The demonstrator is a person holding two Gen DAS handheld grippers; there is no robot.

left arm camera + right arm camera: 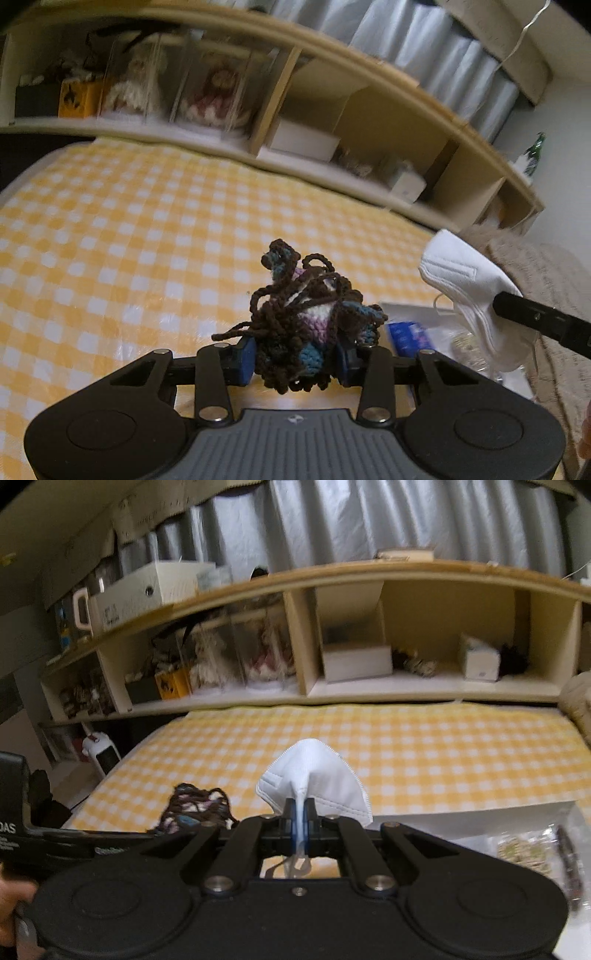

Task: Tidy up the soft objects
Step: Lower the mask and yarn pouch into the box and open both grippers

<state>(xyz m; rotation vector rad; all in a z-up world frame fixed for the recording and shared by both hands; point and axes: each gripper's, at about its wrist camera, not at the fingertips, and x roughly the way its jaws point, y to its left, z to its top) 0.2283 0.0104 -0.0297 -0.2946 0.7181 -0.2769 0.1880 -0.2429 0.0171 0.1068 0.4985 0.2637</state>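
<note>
My left tool point(295, 356) pinched the crocheted yarn bundle point(306, 317); my right tool point(300, 818) was pressed together on the white mask point(314, 779).

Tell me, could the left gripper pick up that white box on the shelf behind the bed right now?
Probably not yet. The left gripper is shut on a tangled brown-and-blue crocheted yarn piece, so its fingers are full. The rectangular white box sits unobstructed across the yellow checked bed cover.

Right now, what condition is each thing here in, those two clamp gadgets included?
Left hand-held gripper: shut on the crochet bundle.
Crochet bundle: tangled, lifted off the checked bedspread.
Right hand-held gripper: shut on the white face mask.
White face mask: folded, held upright above the bed.
</note>
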